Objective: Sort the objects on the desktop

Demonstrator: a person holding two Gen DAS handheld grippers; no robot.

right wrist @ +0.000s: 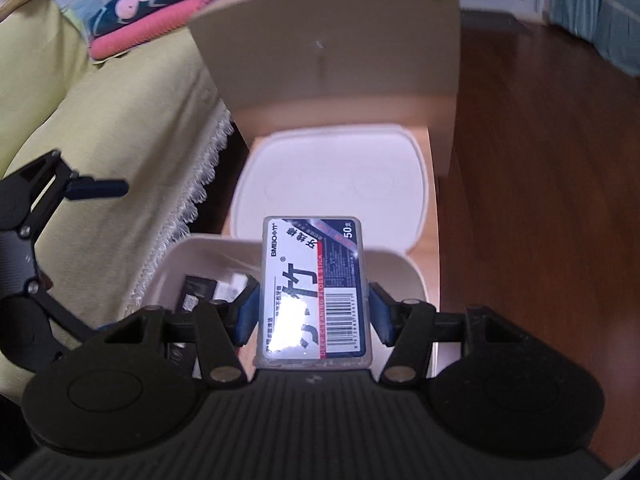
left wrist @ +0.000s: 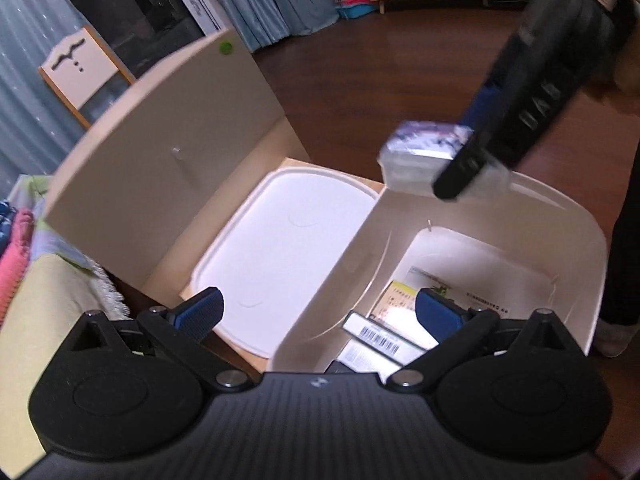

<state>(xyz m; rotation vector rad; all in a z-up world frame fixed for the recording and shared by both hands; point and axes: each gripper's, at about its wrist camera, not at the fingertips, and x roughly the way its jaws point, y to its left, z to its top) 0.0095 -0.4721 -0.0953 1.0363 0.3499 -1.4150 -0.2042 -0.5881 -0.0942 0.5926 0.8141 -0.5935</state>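
Floss-stick box [right wrist: 314, 292], a flat clear case with a blue and white label and a barcode, sits at the centre of the right wrist view, clamped by its long sides between the blue pads [right wrist: 247, 312] of the right gripper [right wrist: 314, 314]. In the left wrist view the same box [left wrist: 424, 156] shows in the upper right, held in the air over the far rim of the white bin [left wrist: 576, 220]. The left gripper [left wrist: 318, 312] fills the bottom of its own frame with its jaws spread wide and nothing between them; one blue pad [left wrist: 202, 312] lies over the lid and the other over the bin's inside.

Small packets with barcodes [left wrist: 380, 338] lie on the bin's floor, at lower centre of the left view. Just left of the bin, a white lid [left wrist: 280, 256] lies flat on a pale wooden shelf [right wrist: 430, 152], whose tall beige back panel [left wrist: 168, 132] bears a green dot near its top. A yellow-green cloth with a white fringe [right wrist: 120, 120] covers the left side of the right view, with folded pink and blue fabric [right wrist: 160, 12] above it. Dark wooden floor [right wrist: 540, 184] takes up the right.
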